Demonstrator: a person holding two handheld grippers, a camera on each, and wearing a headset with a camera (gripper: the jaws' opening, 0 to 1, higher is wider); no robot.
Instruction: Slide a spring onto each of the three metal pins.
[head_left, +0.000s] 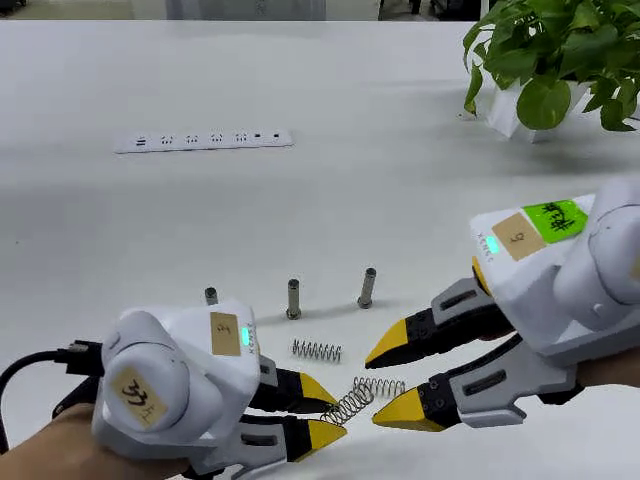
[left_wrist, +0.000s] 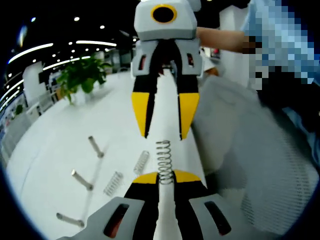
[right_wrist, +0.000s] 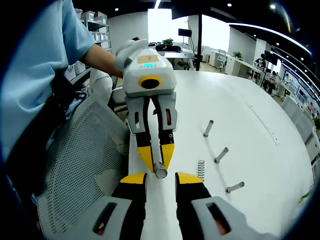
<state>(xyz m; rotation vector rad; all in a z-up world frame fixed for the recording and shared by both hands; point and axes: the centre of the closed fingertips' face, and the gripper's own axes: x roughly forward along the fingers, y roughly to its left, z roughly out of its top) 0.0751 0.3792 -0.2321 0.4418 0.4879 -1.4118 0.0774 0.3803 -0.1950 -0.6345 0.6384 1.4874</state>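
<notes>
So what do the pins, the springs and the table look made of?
Pins: metal by the look, dull silver-grey with a bright glint along each shaft. Springs: thin coiled wire, shiny silver, likely steel. Table: smooth matte white with soft reflections, perhaps laminate or painted board; the look leaves it open.

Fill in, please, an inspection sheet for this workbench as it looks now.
Surface: white table.
Job's things: three pins upright, no spring on any; two springs lying loose in front of them.
Clutter: power strip; potted plant.
Grippers: left gripper shut on a third spring; right gripper open, facing it.
Cables: black cable at the left gripper.
Surroundings: mesh chair, lit office.
</notes>
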